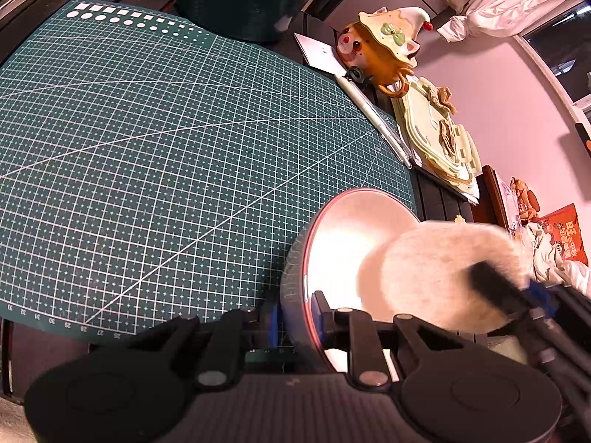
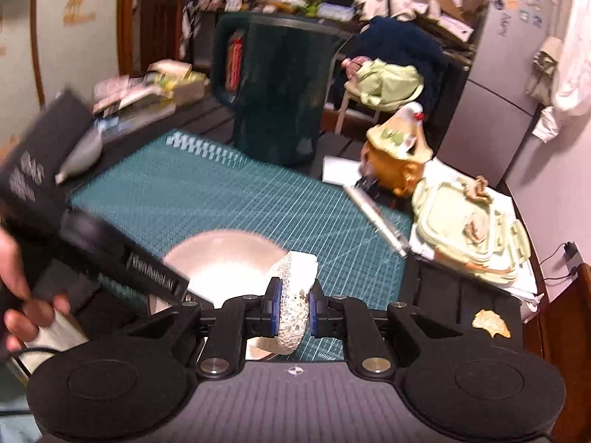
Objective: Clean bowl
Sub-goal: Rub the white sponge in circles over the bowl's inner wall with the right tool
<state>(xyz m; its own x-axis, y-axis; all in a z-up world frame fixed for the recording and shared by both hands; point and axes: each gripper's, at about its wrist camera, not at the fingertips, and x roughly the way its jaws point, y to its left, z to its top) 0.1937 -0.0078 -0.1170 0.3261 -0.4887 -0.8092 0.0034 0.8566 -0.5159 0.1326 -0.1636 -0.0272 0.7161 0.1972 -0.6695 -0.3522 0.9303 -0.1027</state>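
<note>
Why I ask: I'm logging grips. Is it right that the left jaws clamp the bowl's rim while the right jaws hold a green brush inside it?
Not quite: the right gripper holds a white sponge, not a green brush, as the right wrist view shows. The left gripper does clamp the bowl by its rim.

1. The bowl (image 1: 343, 243) looked smooth and glossy inside, with a glare.
2. The sponge (image 2: 293, 310) looked white, porous and rough.
3. The cutting mat (image 1: 166, 155) looked matt, printed with a grid.

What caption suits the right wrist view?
Right gripper clamps a white porous sponge over the pale round bowl on the green cutting mat.
</note>
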